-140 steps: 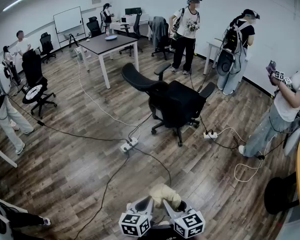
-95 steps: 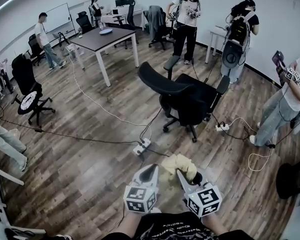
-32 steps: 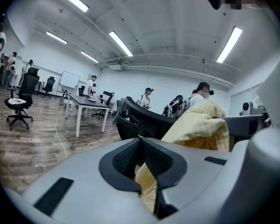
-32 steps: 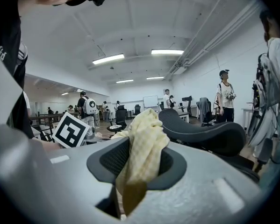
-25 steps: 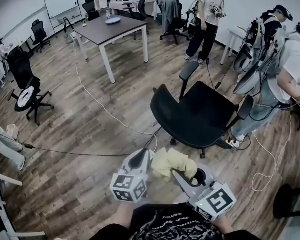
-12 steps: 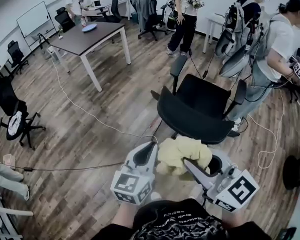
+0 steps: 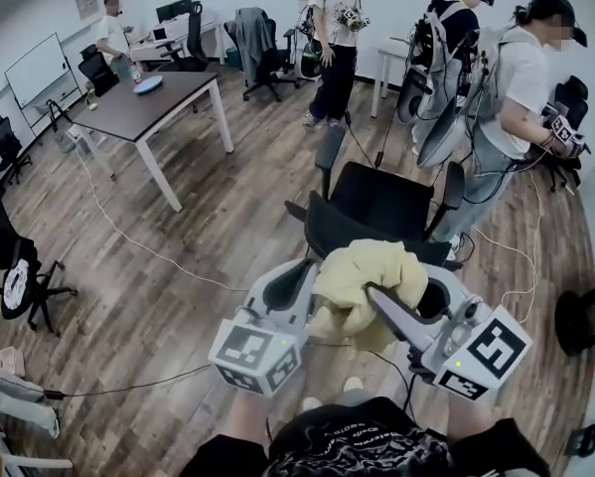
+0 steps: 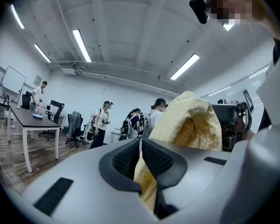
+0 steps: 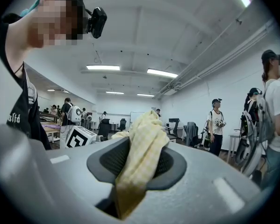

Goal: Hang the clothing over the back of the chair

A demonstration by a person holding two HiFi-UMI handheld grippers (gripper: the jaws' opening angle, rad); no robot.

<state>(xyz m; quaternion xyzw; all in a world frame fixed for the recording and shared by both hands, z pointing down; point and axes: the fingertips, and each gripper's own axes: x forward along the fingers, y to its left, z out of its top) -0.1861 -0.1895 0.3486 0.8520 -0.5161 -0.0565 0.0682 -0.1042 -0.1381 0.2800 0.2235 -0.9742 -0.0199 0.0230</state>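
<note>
A pale yellow checked garment [image 7: 365,278] is bunched up between my two grippers, just in front of the black office chair [image 7: 381,202]. The chair's backrest [image 7: 342,233] faces me and stands right behind the cloth. My left gripper [image 7: 299,278] is shut on the garment's left part, and cloth is pinched between its pads [image 8: 140,148]. My right gripper [image 7: 378,298] is shut on another fold, which hangs out of its jaws in the right gripper view as a yellow strip of garment [image 9: 140,148]. Both grippers point about level.
Several people stand beyond the chair, one close at its right [image 7: 516,97]. A dark table [image 7: 163,102] is at the back left. Cables [image 7: 138,246] run over the wooden floor. Other office chairs stand at the left edge [image 7: 9,276] and at the back [image 7: 257,43].
Both grippers have risen with the garment still held. The chair is now closer, its backrest directly behind the cloth.
</note>
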